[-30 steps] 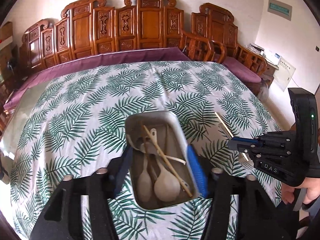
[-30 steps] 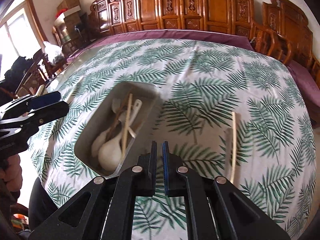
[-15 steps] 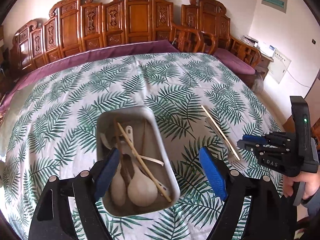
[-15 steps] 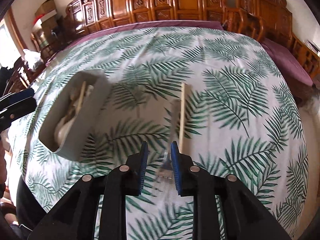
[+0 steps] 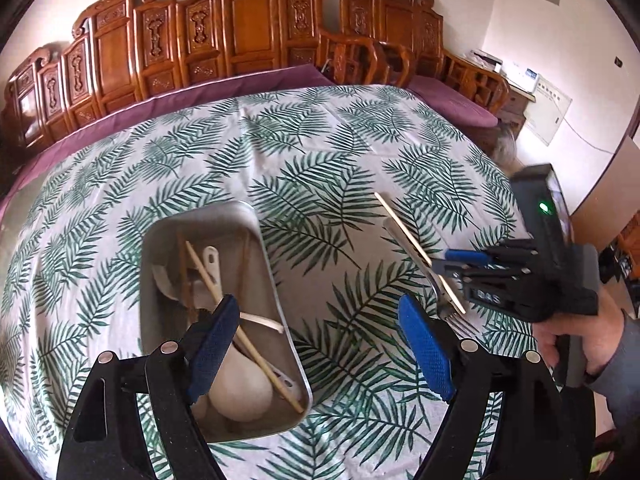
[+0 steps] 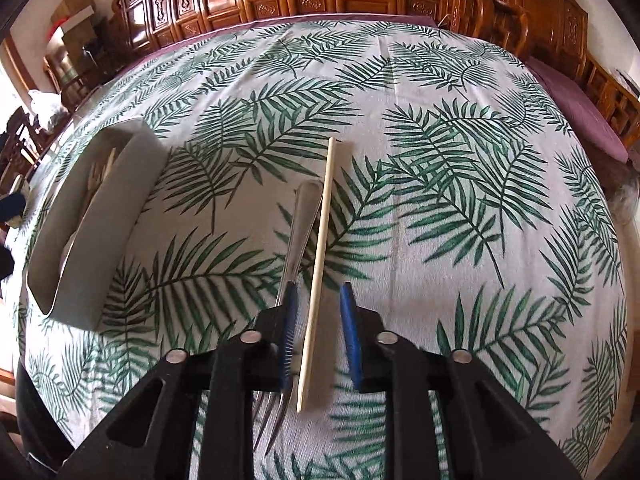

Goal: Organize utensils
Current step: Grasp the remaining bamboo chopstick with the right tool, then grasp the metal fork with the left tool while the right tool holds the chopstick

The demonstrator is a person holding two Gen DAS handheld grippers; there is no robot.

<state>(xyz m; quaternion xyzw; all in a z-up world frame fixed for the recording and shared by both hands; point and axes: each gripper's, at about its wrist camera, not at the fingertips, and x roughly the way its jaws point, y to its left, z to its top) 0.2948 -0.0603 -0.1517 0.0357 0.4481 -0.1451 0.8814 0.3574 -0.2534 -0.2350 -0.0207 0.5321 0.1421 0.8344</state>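
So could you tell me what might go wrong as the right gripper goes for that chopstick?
The fork lies right against the chopstick, so the right gripper, its jaws just closing around the chopstick, may drag or pinch the fork too. The thin stick could also slip out on the way to the tray.

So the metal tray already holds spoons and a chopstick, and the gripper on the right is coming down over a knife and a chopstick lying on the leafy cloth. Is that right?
Nearly. The tray part is right, but the metal piece beside the loose chopstick is a fork, not a knife: the right wrist view shows its tines under the right gripper, whose jaws straddle the chopstick without pressing it.
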